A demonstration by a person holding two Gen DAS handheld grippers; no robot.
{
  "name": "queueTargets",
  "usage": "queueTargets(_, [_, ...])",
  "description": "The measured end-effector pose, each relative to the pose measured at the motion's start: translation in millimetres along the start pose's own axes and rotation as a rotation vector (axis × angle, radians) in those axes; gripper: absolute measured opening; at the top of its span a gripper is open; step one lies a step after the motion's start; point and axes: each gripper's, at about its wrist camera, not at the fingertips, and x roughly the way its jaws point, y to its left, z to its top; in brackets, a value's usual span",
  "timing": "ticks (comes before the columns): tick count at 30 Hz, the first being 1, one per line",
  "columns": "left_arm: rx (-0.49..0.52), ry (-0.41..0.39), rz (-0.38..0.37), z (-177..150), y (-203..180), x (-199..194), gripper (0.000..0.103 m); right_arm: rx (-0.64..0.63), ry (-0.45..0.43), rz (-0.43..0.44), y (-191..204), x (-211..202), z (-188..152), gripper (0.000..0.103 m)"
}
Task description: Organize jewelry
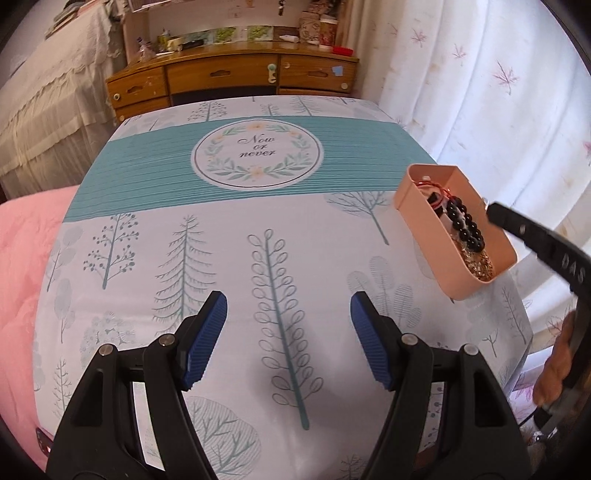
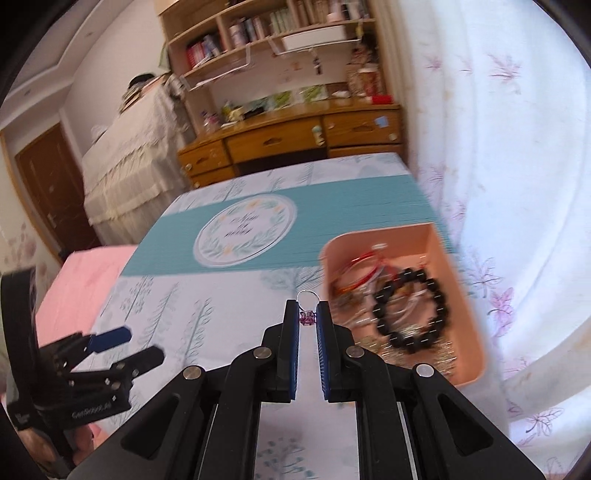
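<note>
The right tongs (image 2: 307, 318), at lower centre of the right wrist view, are clamped on a small ring with a purple charm (image 2: 307, 312); the pink tray (image 2: 456, 373) of jewelry, with a black bead bracelet (image 2: 410, 308), sits at right on the tree-print counter (image 2: 166, 302); the left tongs (image 1: 288, 339) stand apart, empty, low in their own view.

A home bedroom: printed bedsheet (image 1: 258, 258) near, pink quilt (image 1: 26, 266) left, wooden desk (image 1: 229, 77) with bookshelves (image 2: 258, 33) far, floral curtain (image 1: 498, 92) right.
</note>
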Motion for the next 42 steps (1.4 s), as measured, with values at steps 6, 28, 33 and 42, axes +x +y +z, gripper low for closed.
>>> queueTargets(6, [0.025,0.0,0.002,2,-8,2,0.067,0.081,-0.01,-0.053,-45,-4,6,0.009])
queueTargets(28, [-0.03,0.061,0.01,16,1,20,0.067,0.124,0.09,-0.108,-63,44,4,0.032])
queueTargets(33, [-0.004,0.05,-0.009,29,-11,20,0.067,0.083,0.111,-0.086,-41,36,5,0.032])
queueTargets(42, [0.016,0.039,0.004,47,-37,8,0.067,0.063,0.187,-0.063,-15,19,7,0.034])
